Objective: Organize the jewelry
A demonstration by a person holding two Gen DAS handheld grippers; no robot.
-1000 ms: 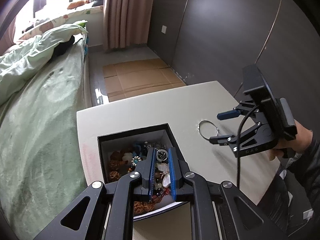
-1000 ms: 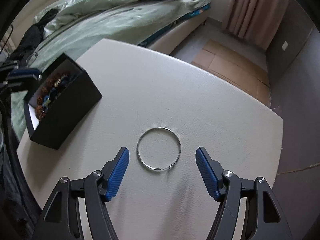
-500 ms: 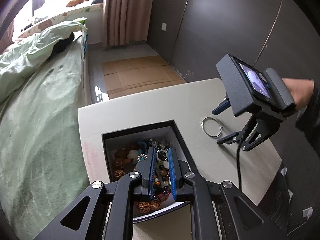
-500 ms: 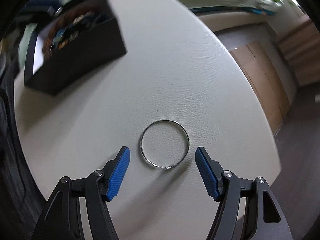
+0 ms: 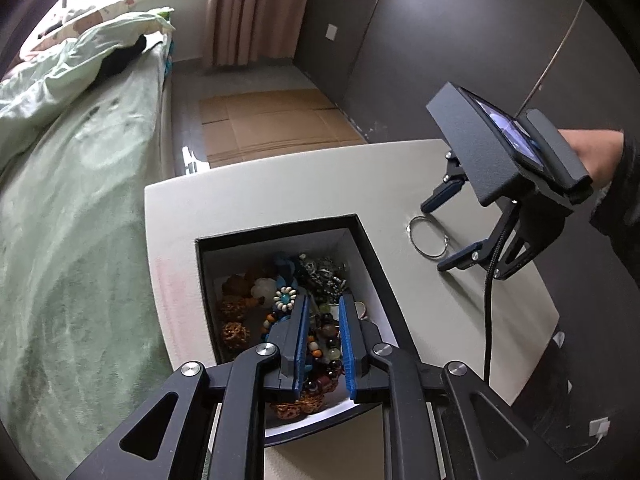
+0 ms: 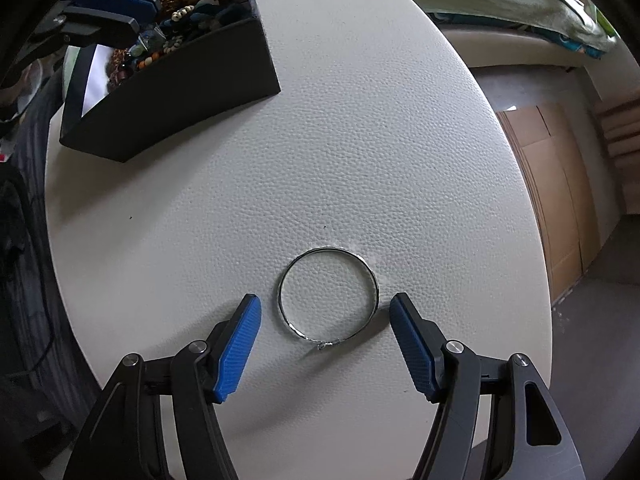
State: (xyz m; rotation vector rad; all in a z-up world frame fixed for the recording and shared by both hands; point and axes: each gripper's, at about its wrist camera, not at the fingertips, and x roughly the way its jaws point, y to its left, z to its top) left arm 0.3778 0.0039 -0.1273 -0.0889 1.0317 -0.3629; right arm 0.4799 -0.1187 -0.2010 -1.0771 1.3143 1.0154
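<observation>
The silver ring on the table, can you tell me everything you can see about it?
The silver ring is a thin hoop of shiny metal, round and open in the middle, with a tiny clasp or knot on its near edge. It lies flat on the pale, pebbly table, apart from the black box of beads. The right tool points down over it with its blue fingers spread wide on either side. Nothing but the table touches the ring.
</observation>
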